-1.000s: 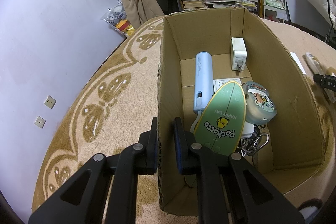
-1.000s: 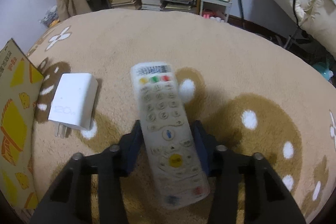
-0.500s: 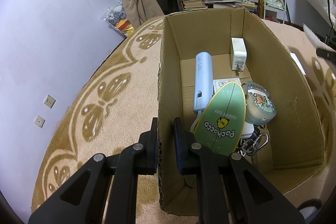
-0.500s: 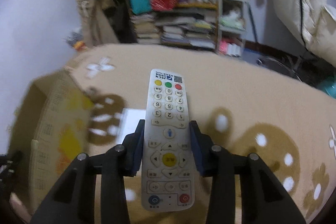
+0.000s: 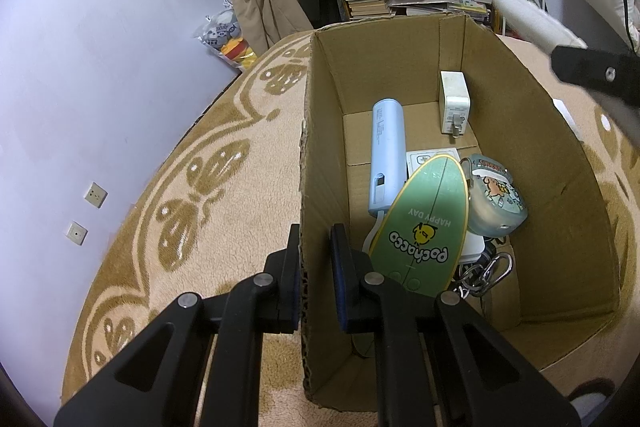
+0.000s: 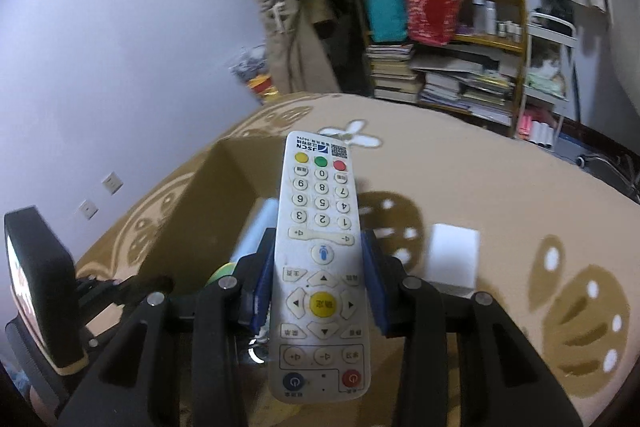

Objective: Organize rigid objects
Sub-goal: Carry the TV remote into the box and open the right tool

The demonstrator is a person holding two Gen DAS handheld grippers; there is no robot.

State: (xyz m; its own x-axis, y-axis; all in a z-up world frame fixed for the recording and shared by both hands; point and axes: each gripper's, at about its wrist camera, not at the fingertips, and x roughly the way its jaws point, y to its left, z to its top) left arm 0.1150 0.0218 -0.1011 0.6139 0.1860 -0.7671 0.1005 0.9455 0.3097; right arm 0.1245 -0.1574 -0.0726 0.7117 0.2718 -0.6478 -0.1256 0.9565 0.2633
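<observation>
My left gripper (image 5: 316, 259) is shut on the left wall of an open cardboard box (image 5: 560, 187), one finger outside and one inside. The box holds a light blue cylinder (image 5: 386, 155), a white charger (image 5: 454, 101), a green Pochacco board (image 5: 424, 223), a round cartoon case (image 5: 494, 199) and carabiners (image 5: 486, 273). My right gripper (image 6: 320, 275) is shut on a white remote control (image 6: 320, 259), held in the air above the box (image 6: 224, 195). It enters the left wrist view at the upper right, with the remote's end (image 5: 524, 15) over the box's far right corner.
The box stands on a tan carpet (image 5: 180, 187) with brown patterns. A second white charger (image 6: 452, 259) lies on the carpet right of the box. Cluttered shelves with books and bags (image 6: 436, 27) and a lilac wall (image 5: 100, 47) stand behind.
My right gripper lifted the remote off the carpet and carried it left to above the box. My left gripper has held still on the box wall.
</observation>
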